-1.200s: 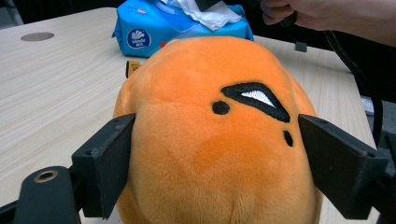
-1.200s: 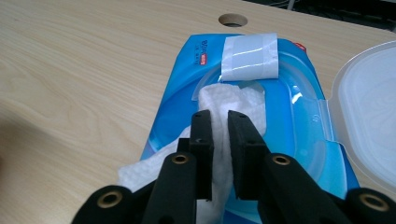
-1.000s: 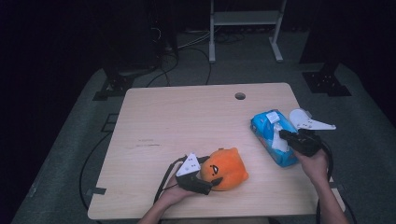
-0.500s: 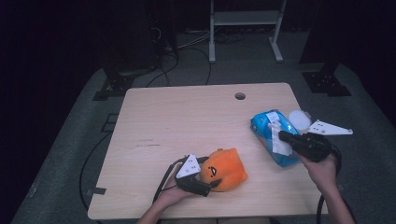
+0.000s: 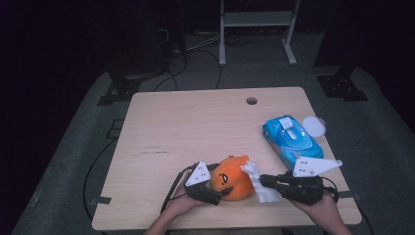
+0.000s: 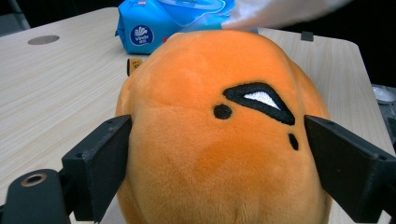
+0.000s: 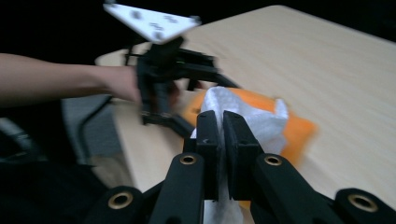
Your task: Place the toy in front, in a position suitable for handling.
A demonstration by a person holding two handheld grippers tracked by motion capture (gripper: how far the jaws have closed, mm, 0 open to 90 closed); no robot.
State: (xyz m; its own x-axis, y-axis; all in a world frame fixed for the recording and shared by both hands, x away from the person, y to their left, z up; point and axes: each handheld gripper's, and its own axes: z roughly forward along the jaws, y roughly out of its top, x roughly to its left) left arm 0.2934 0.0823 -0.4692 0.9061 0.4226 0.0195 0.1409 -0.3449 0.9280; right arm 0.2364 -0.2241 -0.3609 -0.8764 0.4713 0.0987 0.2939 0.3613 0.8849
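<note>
Right gripper [image 5: 261,182], clamped on a white wet wipe [image 5: 258,182], should wipe the orange plush toy [image 5: 233,177] gently while the left gripper [image 5: 222,193] braces it near-left.

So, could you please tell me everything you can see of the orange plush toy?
The orange plush toy is a rounded, soft, fuzzy lump with an embroidered face: a black slanted eye with a white fill and small black dots. It lies on the wooden table near the front edge. The left gripper has its jaws set at the toy's two sides, against the fur. A white wipe, pinched in the right gripper, lies against the toy's right side. The blue wipes pack lies apart, behind it.
</note>
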